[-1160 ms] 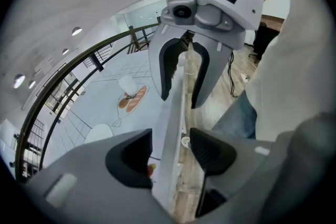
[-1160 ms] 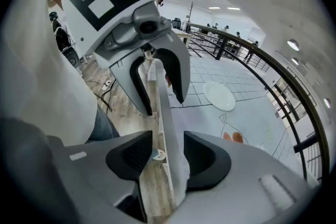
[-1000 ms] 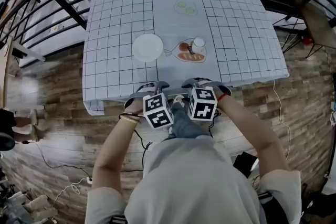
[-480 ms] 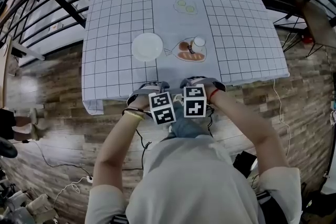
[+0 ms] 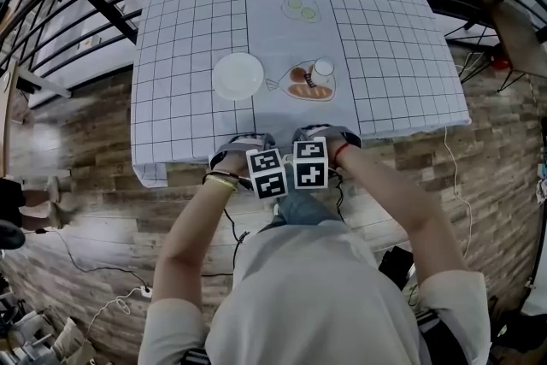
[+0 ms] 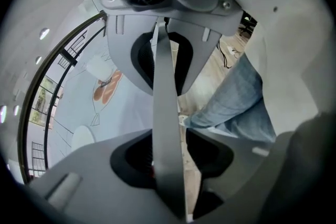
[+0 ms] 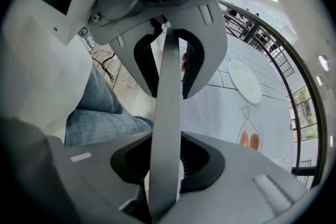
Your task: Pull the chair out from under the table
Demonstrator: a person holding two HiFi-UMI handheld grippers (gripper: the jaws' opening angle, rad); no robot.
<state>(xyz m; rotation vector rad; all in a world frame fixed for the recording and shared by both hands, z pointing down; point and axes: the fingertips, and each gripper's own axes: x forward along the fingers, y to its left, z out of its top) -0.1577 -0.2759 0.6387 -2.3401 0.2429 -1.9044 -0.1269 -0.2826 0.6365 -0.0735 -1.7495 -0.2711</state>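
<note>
Chair back rail, a thin grey strip, stands between the jaws of both my left gripper and my right gripper, at the near edge of the table. The rest of the chair is hidden under the table's checked cloth. Both pairs of jaws have just been closing and stand narrowed round the rail, not yet clamped, I judge. I am taking hold. Next comes a firm pinch, then an even pull away from the table.
</note>
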